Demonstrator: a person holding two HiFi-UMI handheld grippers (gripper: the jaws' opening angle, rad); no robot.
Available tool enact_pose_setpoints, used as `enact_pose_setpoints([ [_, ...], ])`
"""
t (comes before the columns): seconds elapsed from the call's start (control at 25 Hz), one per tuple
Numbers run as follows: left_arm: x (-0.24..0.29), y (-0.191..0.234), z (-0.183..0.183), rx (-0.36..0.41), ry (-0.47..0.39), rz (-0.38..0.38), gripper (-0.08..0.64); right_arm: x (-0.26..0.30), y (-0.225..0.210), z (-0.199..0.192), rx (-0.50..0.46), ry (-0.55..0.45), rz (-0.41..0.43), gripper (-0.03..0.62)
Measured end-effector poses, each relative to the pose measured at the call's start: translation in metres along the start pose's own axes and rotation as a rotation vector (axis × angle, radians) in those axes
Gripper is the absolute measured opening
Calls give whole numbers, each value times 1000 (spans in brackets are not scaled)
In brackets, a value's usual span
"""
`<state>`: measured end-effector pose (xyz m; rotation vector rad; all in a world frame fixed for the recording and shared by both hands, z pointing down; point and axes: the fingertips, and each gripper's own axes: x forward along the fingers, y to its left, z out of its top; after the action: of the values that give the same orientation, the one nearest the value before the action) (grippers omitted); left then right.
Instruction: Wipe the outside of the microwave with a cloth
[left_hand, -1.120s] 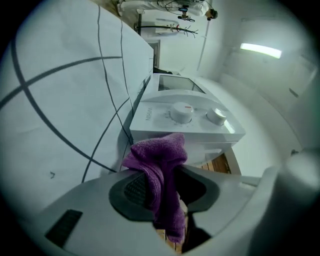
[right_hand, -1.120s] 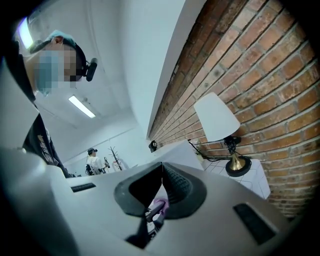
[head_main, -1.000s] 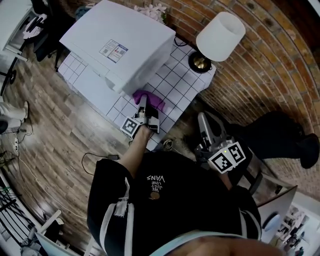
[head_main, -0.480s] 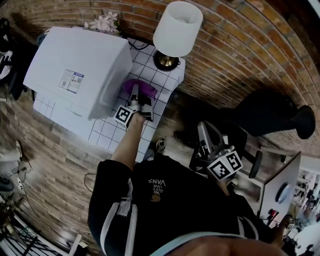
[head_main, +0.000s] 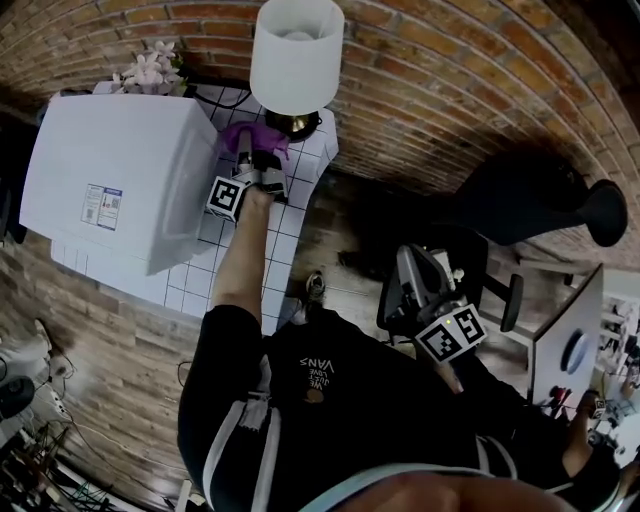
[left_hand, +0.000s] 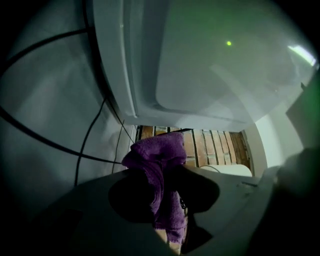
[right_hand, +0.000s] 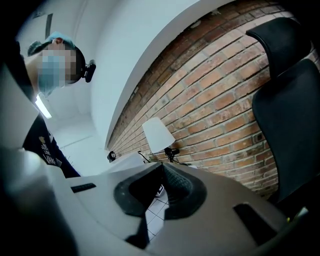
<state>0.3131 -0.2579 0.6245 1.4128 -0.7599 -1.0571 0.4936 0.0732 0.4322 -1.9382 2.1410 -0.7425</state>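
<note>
Holding the purple cloth tight, the left gripper is at the right side of the microwave, near its back corner. Its jaws are clamped on the cloth. The cloth sticks out in front of them in a bunch and also hangs down between them.

The microwave is a big white box on the tiled bench. It lies just to the left of the cloth. The left gripper points along the microwave's right wall, toward the bricks behind it. In the left gripper view the white wall looks very close to the cloth, but I cannot tell if they touch. Thin black cables run by the back of the microwave.

Right of the microwave stands a lamp with a white shade. Its foot is just beside the cloth, so the cloth sits between the microwave and the lamp.

Far to the right of the microwave, off the bench and low by the person's body, is the right gripper. Its jaws are together with nothing in them. The left gripper is much nearer to the microwave.

I think the next move is to press the cloth left onto the side wall and rub along it. The lamp is close, so it could get bumped.
</note>
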Motion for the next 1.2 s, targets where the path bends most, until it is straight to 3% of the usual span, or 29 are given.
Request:
enact_pose_setpoints([
  [0.36,-13,-21,-13,25,97,-36,132,17,16,2,-12,0,62,0],
  [0.64,-78,-73,-46,94,283,-92,132,40,55,-2,-32,7,174,0],
  [0.8,-136,-93,-44,181,354,-62,132,51,84,-7,-39,5,247,0],
  [0.92,-177,-111,-26,326,386,-63,132,60,106,-12,-41,2,294,0],
  [1.04,-212,-145,-11,478,420,-124,132,65,129,-16,-46,-4,332,0],
  [1.2,-254,-174,26,586,411,-117,132,70,161,-22,-49,-13,371,0],
])
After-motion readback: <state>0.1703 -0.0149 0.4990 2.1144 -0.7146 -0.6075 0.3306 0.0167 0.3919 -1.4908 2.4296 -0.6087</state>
